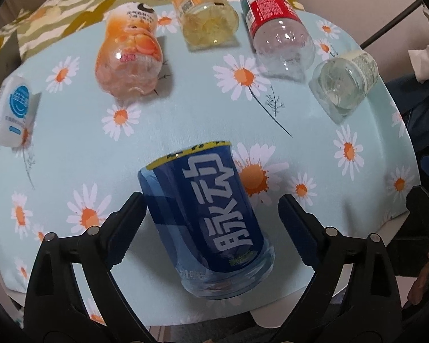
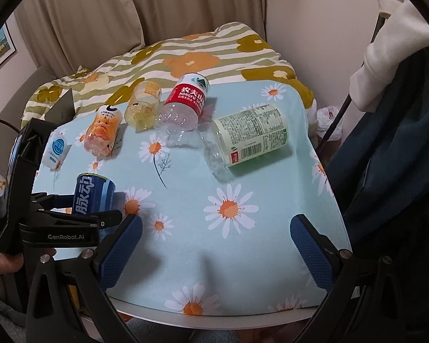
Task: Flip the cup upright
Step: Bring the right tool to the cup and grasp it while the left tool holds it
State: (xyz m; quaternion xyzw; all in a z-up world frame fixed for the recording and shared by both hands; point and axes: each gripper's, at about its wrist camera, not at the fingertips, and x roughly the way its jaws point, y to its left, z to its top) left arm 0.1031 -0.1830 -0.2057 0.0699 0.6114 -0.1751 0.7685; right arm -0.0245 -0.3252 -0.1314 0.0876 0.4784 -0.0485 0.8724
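Blue cup (image 1: 206,223) lies on its side at the table (image 1: 168,120) near edge, between the spread left claw (image 1: 210,220), not gripped. Right claw (image 2: 216,245) spread, hovering over bare cloth.

My left gripper (image 2: 80,214) is hiding the blue cup's (image 2: 93,197) lower half in the right view; the cup's mouth is facing away beyond my left fingers (image 1: 128,228).

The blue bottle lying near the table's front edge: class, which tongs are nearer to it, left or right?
Left. The left tongs are open with the blue bottle between their fingers. The right tongs are also open, off to the bottle's right over bare tablecloth.
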